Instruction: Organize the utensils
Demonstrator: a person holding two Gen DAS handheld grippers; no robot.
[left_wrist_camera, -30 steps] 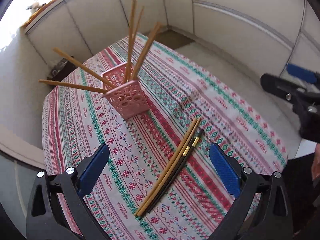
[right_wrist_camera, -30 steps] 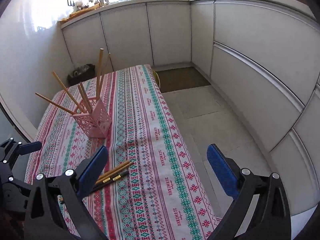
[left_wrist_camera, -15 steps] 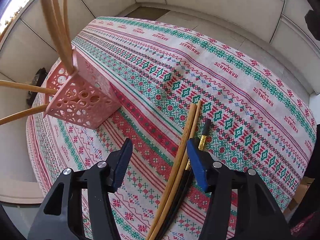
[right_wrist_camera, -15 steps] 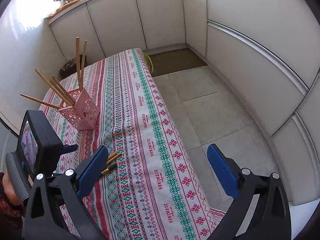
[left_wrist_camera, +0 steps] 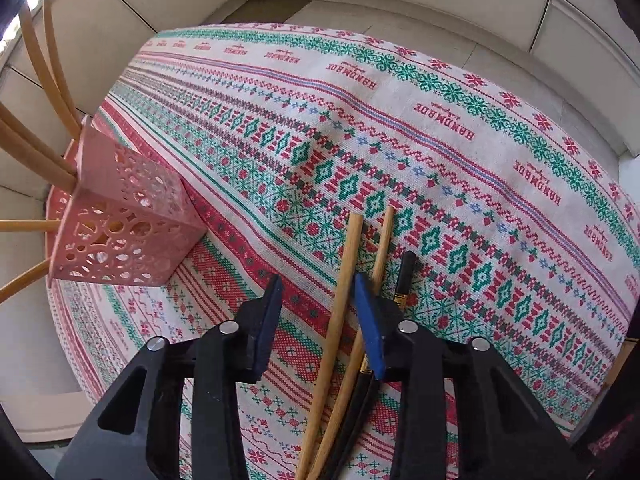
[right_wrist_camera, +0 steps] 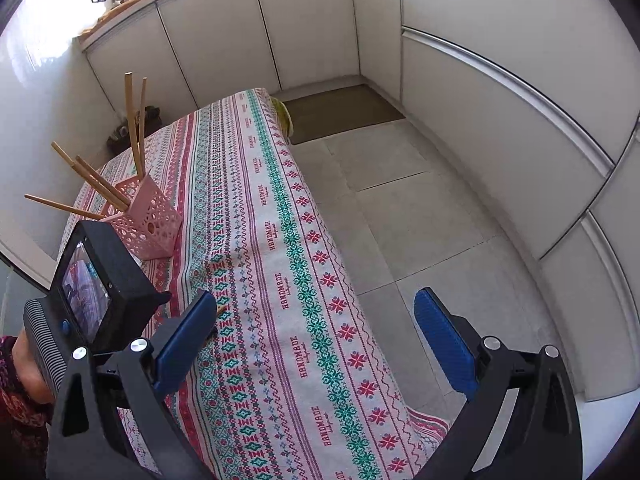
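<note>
Left gripper, black with blue pads, points steeply down at a table under a patterned tablecloth. Its jaws are closing, and one light bamboo chopstick lies in the gap between them. Neither pad presses on the stick yet; the right-hand pad sits over a second bamboo chopstick, and a black chopstick with a gold band lies just beyond it. All three lie flat, side by side, near the table's front edge.

A pink perforated utensil holder stands toward the table's left side, well apart from the loose sticks. Several bamboo chopsticks already lean out of it at splayed angles.

Right gripper hovers above the table's right edge with its jaws wide apart and nothing between them. In its view, a person's hand grips the handle of the left tool, at the lower left.

Judging by their look, the chopsticks are light, stiff and smooth. A thin round stick lying flat may roll or slip from the pads. A hold near the middle would likely keep it balanced. The sticks lie so close together that the pads could catch two at once.
</note>
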